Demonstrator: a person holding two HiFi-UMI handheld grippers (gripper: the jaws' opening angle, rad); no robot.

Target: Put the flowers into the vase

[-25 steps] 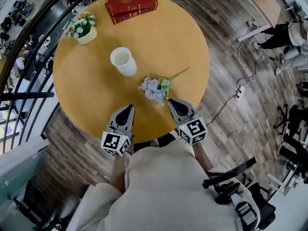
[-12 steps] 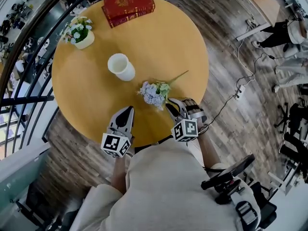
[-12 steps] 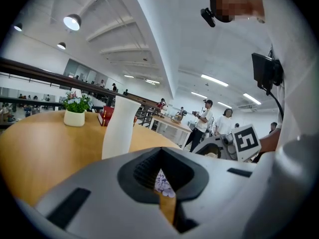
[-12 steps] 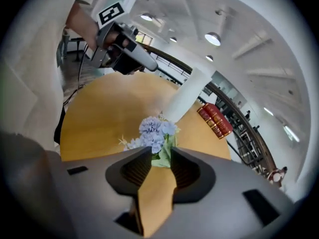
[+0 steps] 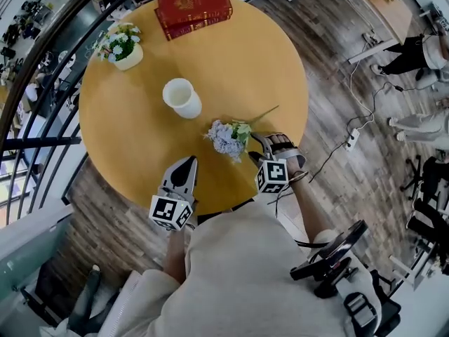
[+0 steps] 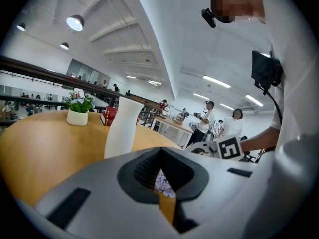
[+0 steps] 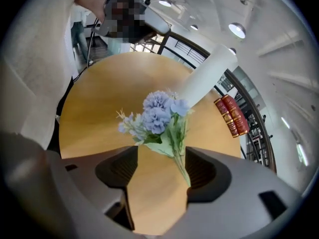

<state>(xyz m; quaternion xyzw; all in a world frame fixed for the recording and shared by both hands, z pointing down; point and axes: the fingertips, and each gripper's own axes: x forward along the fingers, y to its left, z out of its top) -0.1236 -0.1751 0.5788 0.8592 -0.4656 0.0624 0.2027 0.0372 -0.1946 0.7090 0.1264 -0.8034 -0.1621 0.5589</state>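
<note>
The right gripper [image 7: 157, 169] is opening around the stem of the pale blue flower bunch [image 5: 228, 136] lying on the round wooden tabletop [image 5: 235, 58] near the white cylindrical vase [image 5: 182, 97]. The left gripper [image 5: 186, 161] is seemingly sitting closed, empty

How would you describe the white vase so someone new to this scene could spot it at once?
Start at the round wooden table. Near its middle stands the vase, upright, between the red books at the far edge and the lilac flowers lying on the near side. Unlike the small potted plant, it is tall, plain white and empty.
</note>
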